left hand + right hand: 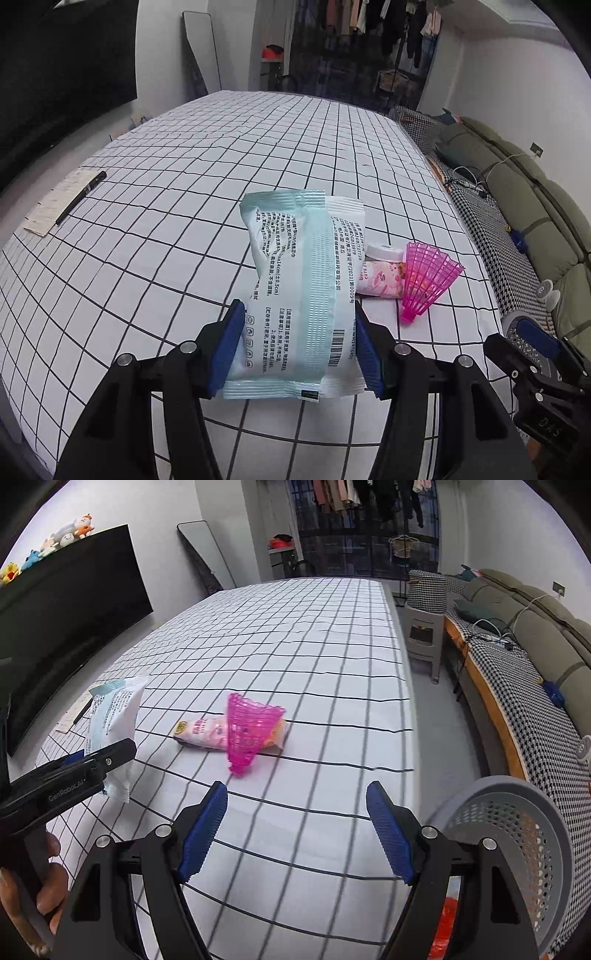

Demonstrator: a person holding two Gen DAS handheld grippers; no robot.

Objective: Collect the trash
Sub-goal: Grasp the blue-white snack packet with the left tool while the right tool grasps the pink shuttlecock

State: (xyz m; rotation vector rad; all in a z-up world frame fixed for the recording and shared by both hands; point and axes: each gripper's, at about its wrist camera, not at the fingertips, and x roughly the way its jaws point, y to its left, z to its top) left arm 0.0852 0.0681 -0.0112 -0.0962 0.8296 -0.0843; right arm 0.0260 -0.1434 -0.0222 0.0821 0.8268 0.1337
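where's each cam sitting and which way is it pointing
Left wrist: on the left gripper, looking down its fingers, shut on a pale teal-and-white plastic wipes packet.
Right wrist: on the open right gripper, facing the table; a hand shows.
Both show the pink plastic mesh shuttlecock and checked tablecloth.

two wrist views, shared table

The left gripper has its jaws clamped, while the right gripper holds its jaws apart.
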